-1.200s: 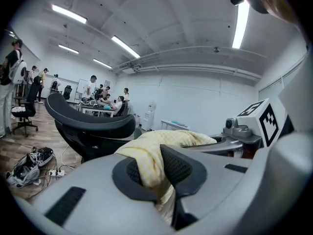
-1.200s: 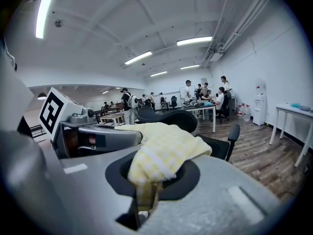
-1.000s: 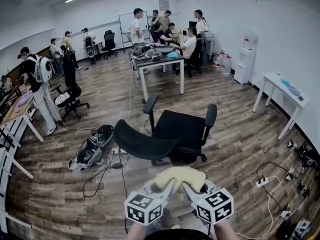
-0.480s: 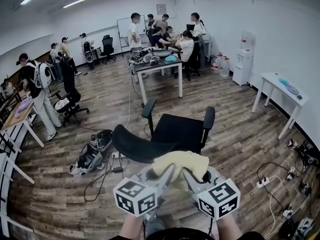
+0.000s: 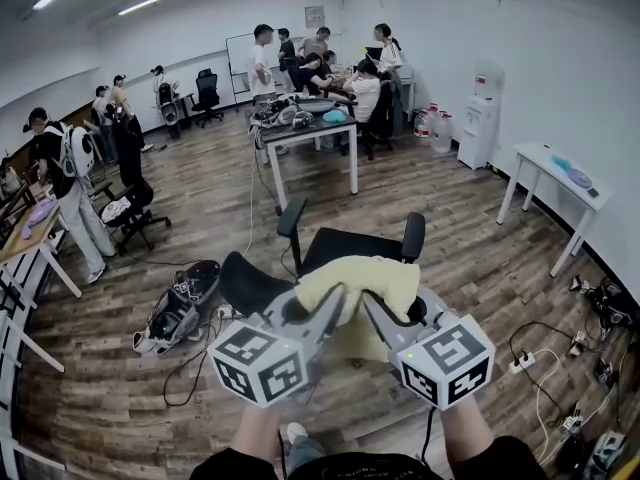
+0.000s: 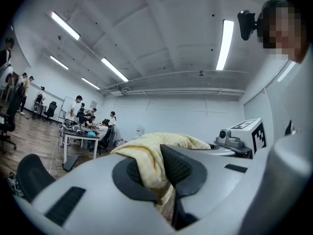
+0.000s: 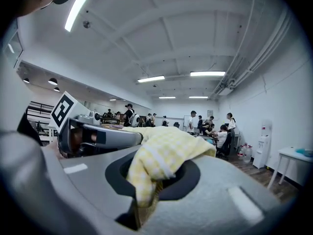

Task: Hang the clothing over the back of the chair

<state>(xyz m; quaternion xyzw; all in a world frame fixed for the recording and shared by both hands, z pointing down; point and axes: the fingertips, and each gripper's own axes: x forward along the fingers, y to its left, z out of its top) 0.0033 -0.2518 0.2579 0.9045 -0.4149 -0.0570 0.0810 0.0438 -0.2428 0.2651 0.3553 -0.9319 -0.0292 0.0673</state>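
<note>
The clothing (image 5: 365,273) spans your left gripper (image 5: 333,300) and right gripper (image 5: 371,305) at twelve o'clock, with the chair (image 5: 345,243) just behind it. A bag (image 5: 180,306) lies on the floor (image 5: 200,203) at ten o'clock, and a table (image 5: 550,163) stands at two.

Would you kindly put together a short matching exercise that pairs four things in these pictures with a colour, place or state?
Things:
1. clothing
2. chair
3. water dispenser
4. bag

Descriptions:
A. lying open on the floor, left of the chair
B. black, with armrests, just ahead of the person
C. pale yellow, clamped in the jaws of the left gripper and the right gripper
D. white, standing by the right wall

Pairs: 1-C, 2-B, 3-D, 4-A
</note>
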